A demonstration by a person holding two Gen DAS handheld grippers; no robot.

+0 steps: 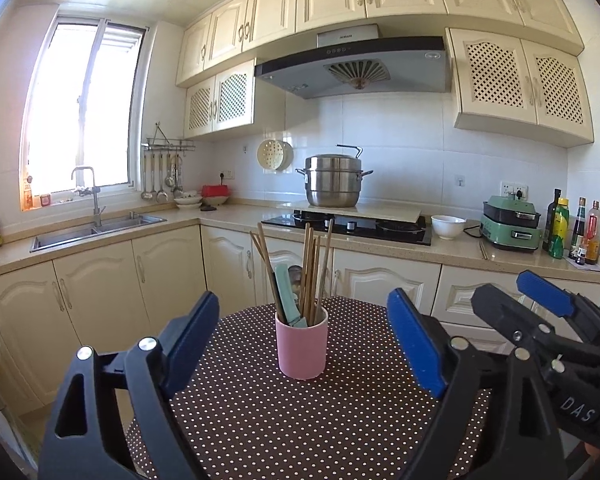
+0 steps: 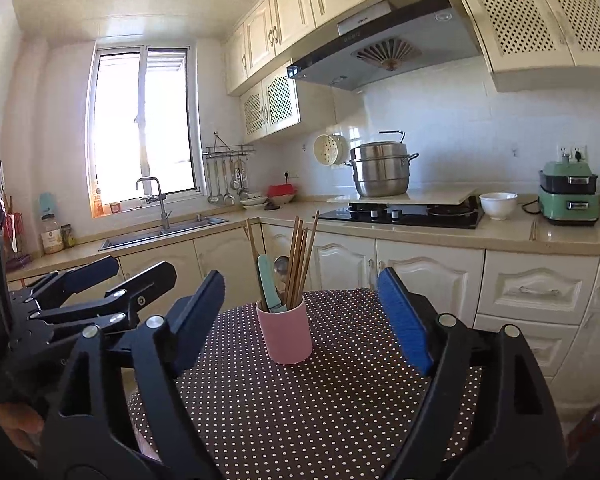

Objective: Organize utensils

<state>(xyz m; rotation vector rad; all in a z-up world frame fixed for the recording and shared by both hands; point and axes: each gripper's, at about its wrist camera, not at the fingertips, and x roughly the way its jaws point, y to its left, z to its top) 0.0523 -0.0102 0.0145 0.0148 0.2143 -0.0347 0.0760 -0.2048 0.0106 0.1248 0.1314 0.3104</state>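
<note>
I hold the left gripper [image 1: 302, 344] and right gripper [image 2: 300, 316] spread and empty, side by side facing the pink cup [image 1: 301, 344], keeping its upright chopsticks [image 1: 310, 268] accessible on the worktop [image 1: 300, 420].

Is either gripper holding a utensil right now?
No: the left gripper and the right gripper are both open and empty, and the chopsticks stand in the pink cup.
</note>
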